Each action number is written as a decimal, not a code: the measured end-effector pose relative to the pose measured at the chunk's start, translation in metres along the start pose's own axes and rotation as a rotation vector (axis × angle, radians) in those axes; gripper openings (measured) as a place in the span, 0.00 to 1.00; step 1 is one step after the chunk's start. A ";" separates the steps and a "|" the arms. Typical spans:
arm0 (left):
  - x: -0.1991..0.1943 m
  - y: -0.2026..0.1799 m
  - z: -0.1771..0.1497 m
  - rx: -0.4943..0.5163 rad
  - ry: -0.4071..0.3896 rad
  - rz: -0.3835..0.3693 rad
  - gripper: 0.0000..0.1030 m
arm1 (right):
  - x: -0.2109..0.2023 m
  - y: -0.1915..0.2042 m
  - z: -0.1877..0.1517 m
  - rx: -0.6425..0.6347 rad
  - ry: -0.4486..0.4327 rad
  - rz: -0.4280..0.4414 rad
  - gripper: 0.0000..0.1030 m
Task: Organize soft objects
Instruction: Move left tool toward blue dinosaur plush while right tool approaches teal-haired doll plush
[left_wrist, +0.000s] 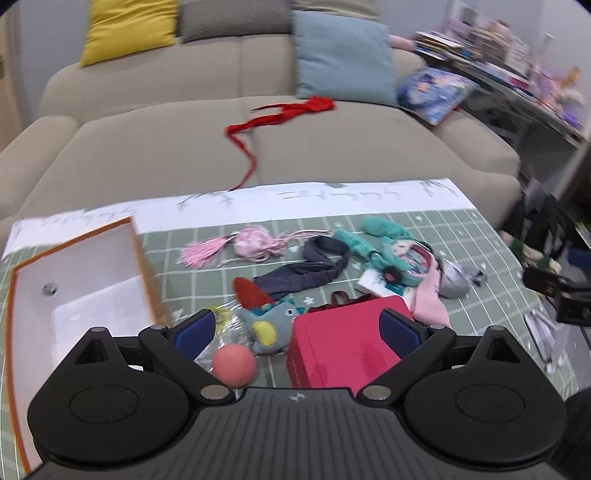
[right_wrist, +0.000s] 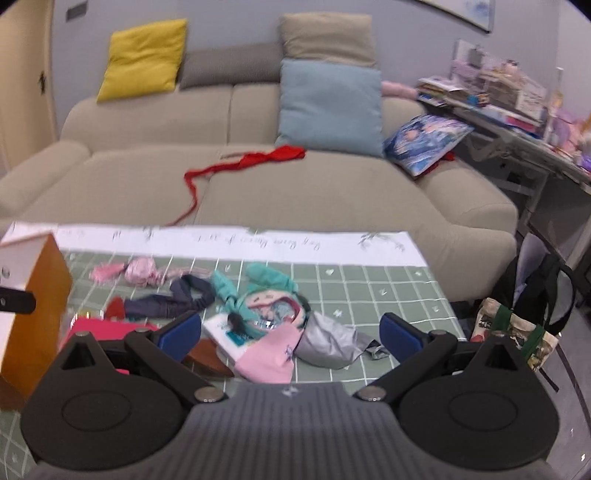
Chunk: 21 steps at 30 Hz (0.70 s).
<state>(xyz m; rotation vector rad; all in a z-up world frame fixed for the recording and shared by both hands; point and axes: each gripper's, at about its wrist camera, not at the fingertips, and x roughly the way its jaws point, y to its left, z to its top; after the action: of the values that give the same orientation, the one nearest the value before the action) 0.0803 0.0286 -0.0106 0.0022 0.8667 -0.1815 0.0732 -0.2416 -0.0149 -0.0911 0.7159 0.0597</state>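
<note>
Here both grippers, left gripper (left_wrist: 297, 326) and right gripper (right_wrist: 290, 334), are hovering with jaws spread wide and empty over the surface (right_wrist: 388, 295), where the soft toys (left_wrist: 388, 251) are lying mid-frame beside a red box (left_wrist: 343, 347).

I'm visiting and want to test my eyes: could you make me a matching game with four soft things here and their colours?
Things:
1. ball
2. ribbon on the sofa
3. left cushion
4. headband

Colours:
A. yellow
B. dark navy
C. salmon pink
D. red

Pairs: 1-C, 2-D, 3-A, 4-B
</note>
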 end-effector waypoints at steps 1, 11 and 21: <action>0.003 0.000 0.000 0.018 0.000 -0.010 1.00 | 0.006 0.000 0.000 -0.013 0.016 0.023 0.98; 0.057 0.025 0.020 0.091 0.141 0.005 1.00 | 0.068 0.004 0.006 -0.115 0.177 0.197 0.98; 0.130 0.040 0.043 0.067 0.361 -0.086 1.00 | 0.117 0.008 0.026 -0.192 0.229 0.208 0.97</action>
<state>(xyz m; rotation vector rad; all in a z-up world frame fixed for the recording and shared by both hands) 0.2017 0.0443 -0.0841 0.0620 1.2209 -0.2960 0.1774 -0.2278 -0.0728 -0.2094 0.9455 0.3215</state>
